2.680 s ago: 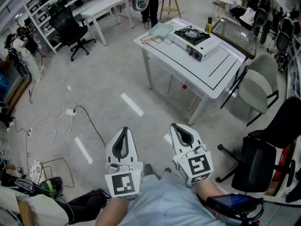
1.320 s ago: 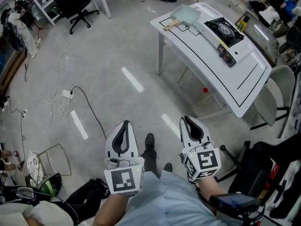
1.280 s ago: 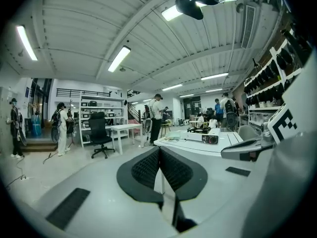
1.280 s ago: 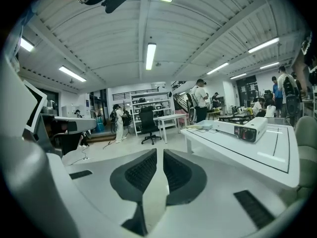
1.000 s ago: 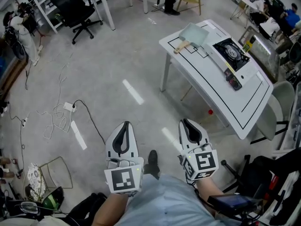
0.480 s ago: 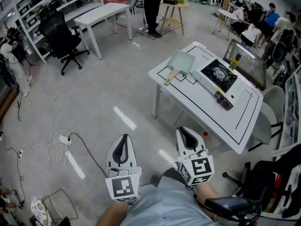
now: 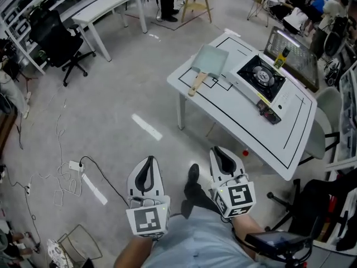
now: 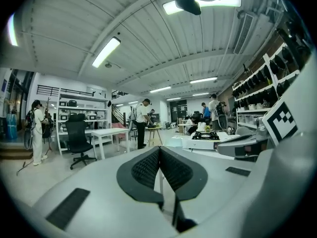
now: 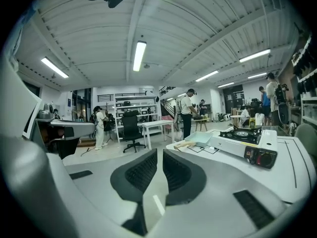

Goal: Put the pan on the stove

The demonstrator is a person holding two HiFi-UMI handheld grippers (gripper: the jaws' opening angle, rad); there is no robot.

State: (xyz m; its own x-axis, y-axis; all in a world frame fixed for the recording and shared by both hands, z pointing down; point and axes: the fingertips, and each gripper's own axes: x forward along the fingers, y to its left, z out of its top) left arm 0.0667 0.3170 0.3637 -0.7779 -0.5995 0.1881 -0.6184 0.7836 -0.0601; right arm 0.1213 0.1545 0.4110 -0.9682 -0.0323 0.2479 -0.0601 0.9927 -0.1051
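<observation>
The pan point(image 7: 207, 62), pale green and square with a wooden handle, lies on the left end of a white table point(image 7: 240, 121). Beside it on the same table stands a portable gas stove point(image 7: 257, 82), nothing on its burner. Both grippers are held low in front of me, over the floor and well short of the table. My left gripper point(image 7: 146, 171) is shut and empty; my right gripper point(image 7: 222, 159) is shut and empty too. In the right gripper view the pan point(image 9: 198, 143) and stove point(image 9: 242, 138) sit beyond the right gripper point(image 9: 159, 152). In the left gripper view, the left gripper point(image 8: 159, 150) has the stove point(image 8: 205, 137) far off to its right.
Cables and a power strip point(image 7: 72, 165) trail over the floor at left. A black office chair point(image 7: 56, 38) and another white table point(image 7: 109, 4) stand at the far left. A grey chair point(image 7: 318, 141) and a dark chair point(image 7: 329, 205) flank the table's right side. People stand and sit at the back.
The table with pan and stove has drawn closer and shifted in the head view as I walk toward it. Both grippers stay shut, held the same way before my body.
</observation>
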